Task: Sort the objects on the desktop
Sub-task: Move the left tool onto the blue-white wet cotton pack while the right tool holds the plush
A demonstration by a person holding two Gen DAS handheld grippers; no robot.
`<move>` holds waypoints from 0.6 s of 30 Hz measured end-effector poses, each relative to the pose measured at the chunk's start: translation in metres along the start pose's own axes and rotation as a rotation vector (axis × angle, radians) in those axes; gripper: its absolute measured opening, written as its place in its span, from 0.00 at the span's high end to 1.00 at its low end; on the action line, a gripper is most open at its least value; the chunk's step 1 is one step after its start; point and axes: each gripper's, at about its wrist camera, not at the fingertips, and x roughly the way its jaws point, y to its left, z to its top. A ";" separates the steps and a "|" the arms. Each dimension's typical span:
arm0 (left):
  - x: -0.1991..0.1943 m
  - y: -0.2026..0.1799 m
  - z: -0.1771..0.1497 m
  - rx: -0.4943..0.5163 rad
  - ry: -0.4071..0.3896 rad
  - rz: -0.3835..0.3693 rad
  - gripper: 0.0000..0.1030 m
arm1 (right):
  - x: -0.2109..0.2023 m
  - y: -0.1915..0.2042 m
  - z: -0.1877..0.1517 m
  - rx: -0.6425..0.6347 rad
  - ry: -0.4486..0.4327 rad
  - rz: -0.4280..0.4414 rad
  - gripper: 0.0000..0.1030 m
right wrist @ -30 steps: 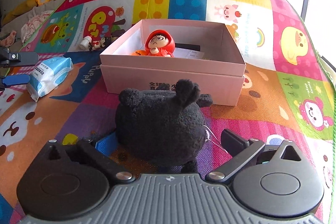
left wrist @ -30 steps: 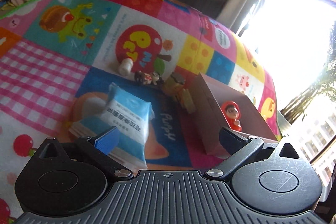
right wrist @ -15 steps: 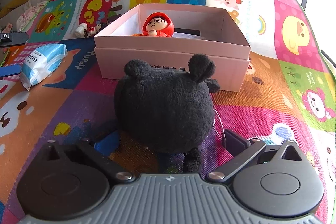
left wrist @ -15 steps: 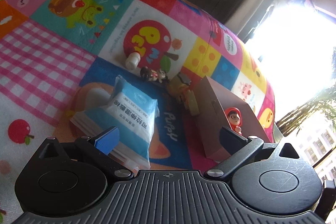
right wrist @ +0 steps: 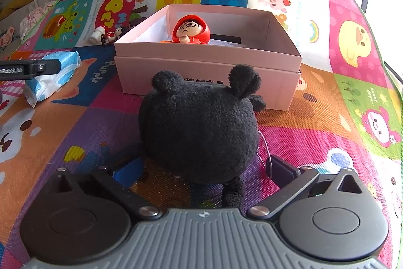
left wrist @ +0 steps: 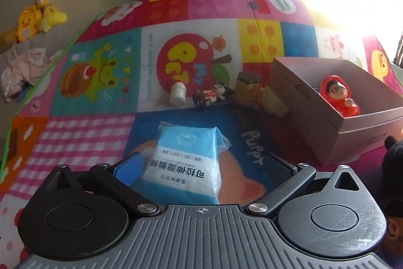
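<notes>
My left gripper [left wrist: 204, 165] is open, its fingers on either side of a blue and white wipes packet [left wrist: 186, 163] lying on the colourful play mat. My right gripper [right wrist: 201, 168] is open around a black plush toy [right wrist: 199, 127] that sits on the mat in front of a pink open box [right wrist: 209, 72]. A red hooded figure [right wrist: 191, 30] sits inside the box; it also shows in the left wrist view [left wrist: 338, 95]. The packet [right wrist: 53, 75] and the left gripper's finger [right wrist: 30, 68] show at the left of the right wrist view.
Beyond the packet lie a small white bottle [left wrist: 177, 96], a small dark-haired figure [left wrist: 212, 96] and a yellow-brown toy [left wrist: 254, 92] beside the box wall [left wrist: 309, 122]. Yellow plush toys [left wrist: 37, 17] and crumpled cloth [left wrist: 22, 69] lie off the mat's far left.
My left gripper has swung round and moved in, so the packet now lies between its fingers. My right gripper has moved closer to the black plush.
</notes>
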 end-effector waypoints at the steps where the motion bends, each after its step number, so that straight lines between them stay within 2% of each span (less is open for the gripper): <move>1: 0.003 0.001 0.000 0.002 0.002 0.009 0.00 | 0.000 0.000 0.000 -0.001 -0.001 0.000 0.00; 6: 0.011 0.008 0.001 -0.007 0.003 0.027 0.00 | 0.001 0.000 0.001 -0.001 -0.003 0.003 0.00; 7: 0.012 0.009 0.000 -0.002 0.006 0.030 0.03 | 0.000 0.001 0.000 -0.005 -0.006 0.003 0.00; 8: 0.013 0.011 0.000 0.002 0.010 0.031 0.08 | -0.001 0.001 0.001 -0.010 -0.011 0.002 0.00; 9: 0.014 0.011 -0.001 0.005 0.021 0.028 0.26 | -0.004 0.001 0.001 -0.015 -0.021 0.001 0.00; 10: 0.016 0.011 -0.001 0.007 0.035 0.025 0.35 | -0.007 0.001 0.001 -0.022 -0.034 0.001 0.00; 14: 0.008 0.012 -0.004 -0.018 0.020 -0.011 0.34 | -0.025 -0.002 0.005 -0.052 -0.095 -0.005 0.00; 18: -0.007 0.004 -0.007 -0.031 0.000 -0.100 0.35 | -0.035 -0.005 0.010 -0.066 -0.130 -0.031 0.00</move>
